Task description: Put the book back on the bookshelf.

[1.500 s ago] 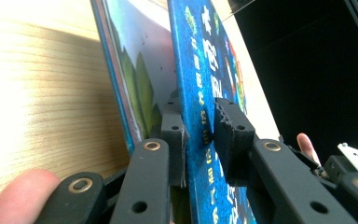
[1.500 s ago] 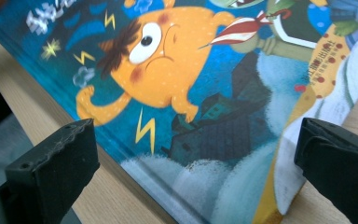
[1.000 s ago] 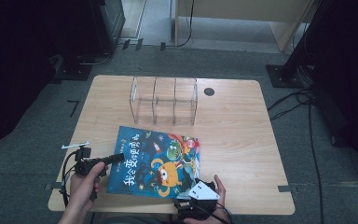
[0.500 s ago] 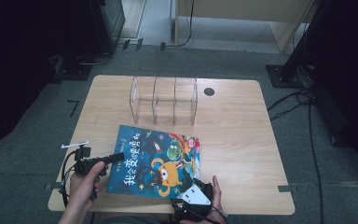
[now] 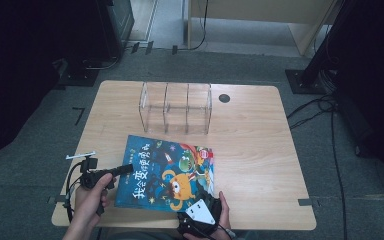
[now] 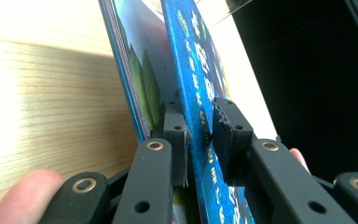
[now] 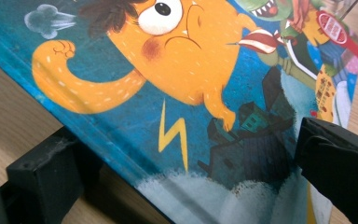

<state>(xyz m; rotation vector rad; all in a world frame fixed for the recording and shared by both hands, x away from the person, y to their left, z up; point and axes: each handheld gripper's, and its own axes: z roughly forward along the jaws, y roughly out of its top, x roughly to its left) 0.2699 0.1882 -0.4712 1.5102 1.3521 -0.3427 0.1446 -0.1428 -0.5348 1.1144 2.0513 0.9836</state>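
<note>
With my left gripper [image 5: 122,169] pinching the glossy blue picture book's [image 5: 167,172] nine o'clock cover edge, my spread right gripper [image 5: 196,216] should probably straddle the six o'clock edge squarely before clamping.

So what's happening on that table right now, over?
Left gripper shut on the front cover of the blue picture book with an orange monster. Right gripper open, straddling its near edge. Clear plastic divider rack stands beyond, nothing blocking.
</note>
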